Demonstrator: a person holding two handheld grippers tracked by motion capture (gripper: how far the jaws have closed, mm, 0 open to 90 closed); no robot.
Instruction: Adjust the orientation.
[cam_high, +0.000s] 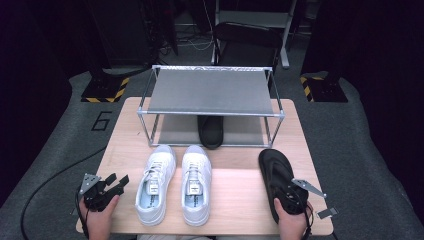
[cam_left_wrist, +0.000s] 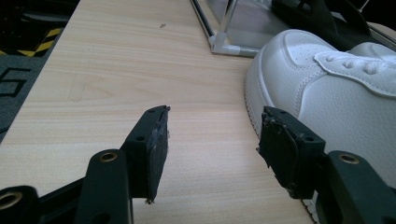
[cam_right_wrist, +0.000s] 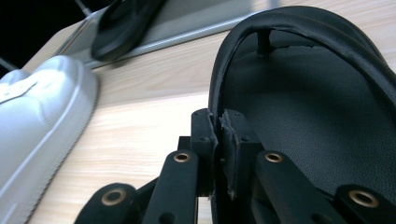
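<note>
High view first: nearest me I count two grippers, my left gripper (cam_high: 116, 183) with jaws wide apart over bare wood and holding nothing, beside the left sneaker, and my right gripper (cam_high: 295, 194) clamped on the near rim of one black sandal (cam_high: 274, 172). Between them stand two white sneakers (cam_high: 156, 182) (cam_high: 195, 182), side by side, each with a tongue label I cannot read. Farther along the wooden table (cam_high: 235, 200) stands one metal-framed rack (cam_high: 211, 92), with a second black sandal (cam_high: 210, 131) on its lower level. Left of the table, the floor carries a "6" (cam_high: 102, 121).
</note>
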